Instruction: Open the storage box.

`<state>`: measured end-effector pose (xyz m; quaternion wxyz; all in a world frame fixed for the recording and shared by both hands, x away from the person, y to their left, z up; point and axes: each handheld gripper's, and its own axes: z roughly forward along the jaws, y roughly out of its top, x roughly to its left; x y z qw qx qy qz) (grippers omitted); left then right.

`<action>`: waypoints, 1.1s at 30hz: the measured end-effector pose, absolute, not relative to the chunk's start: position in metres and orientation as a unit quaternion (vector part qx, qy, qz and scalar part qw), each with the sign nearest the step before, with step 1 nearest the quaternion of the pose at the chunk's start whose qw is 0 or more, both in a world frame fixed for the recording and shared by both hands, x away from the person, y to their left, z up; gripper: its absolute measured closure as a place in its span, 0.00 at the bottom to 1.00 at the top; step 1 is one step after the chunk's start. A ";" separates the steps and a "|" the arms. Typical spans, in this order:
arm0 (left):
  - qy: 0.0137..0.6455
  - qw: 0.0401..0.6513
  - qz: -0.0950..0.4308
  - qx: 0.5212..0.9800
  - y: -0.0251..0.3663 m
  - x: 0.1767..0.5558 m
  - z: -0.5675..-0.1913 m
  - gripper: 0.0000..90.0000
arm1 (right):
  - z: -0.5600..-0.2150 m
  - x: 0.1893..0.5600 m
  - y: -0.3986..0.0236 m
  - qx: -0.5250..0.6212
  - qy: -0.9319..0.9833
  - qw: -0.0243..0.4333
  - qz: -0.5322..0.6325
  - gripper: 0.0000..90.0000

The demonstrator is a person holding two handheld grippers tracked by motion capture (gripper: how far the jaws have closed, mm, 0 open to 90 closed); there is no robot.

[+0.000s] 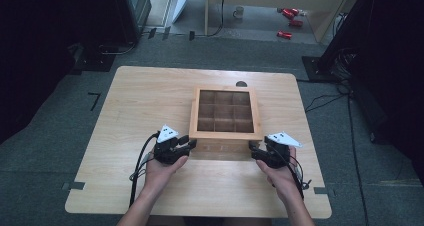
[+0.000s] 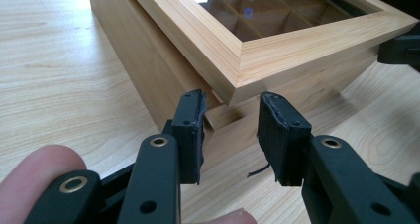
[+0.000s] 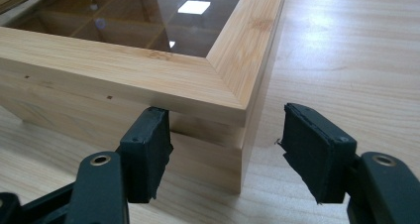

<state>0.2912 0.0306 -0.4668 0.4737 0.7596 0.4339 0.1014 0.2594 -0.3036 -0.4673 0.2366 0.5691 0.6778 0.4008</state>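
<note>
A wooden box [image 1: 226, 134] with a glass lid over a grid of compartments sits mid-table. Its lid's front edge stands a little off the base [image 2: 163, 80], leaving a dark gap. My left gripper [image 1: 191, 143] is open at the box's front left corner; in the left gripper view the lid corner [image 2: 297, 45] lies just beyond the left gripper [image 2: 230, 135]. My right gripper [image 1: 251, 147] is open at the front right corner. In the right gripper view the right gripper [image 3: 225, 149] straddles that corner under the lid frame [image 3: 124, 70]. Neither holds anything.
The light wooden table [image 1: 135, 116] has bare room left, right and in front of the box. A round cable hole [image 1: 241, 84] lies behind the box. Red cans [image 1: 290, 16] and a mug [image 1: 238, 11] lie on the floor beyond. The right gripper's tip [image 2: 401, 50] shows far off.
</note>
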 end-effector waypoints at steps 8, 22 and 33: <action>0.425 0.476 0.108 0.763 0.041 0.286 -0.470 0.64 | -0.464 0.259 -0.303 0.565 0.679 0.245 0.399 0.40; 0.464 0.445 0.134 0.754 0.097 0.269 -0.491 0.49 | -0.445 0.263 -0.301 0.554 0.676 0.262 0.409 0.40; 0.514 0.417 0.164 0.731 0.167 0.248 -0.504 0.46 | -0.421 0.270 -0.299 0.544 0.674 0.281 0.413 0.40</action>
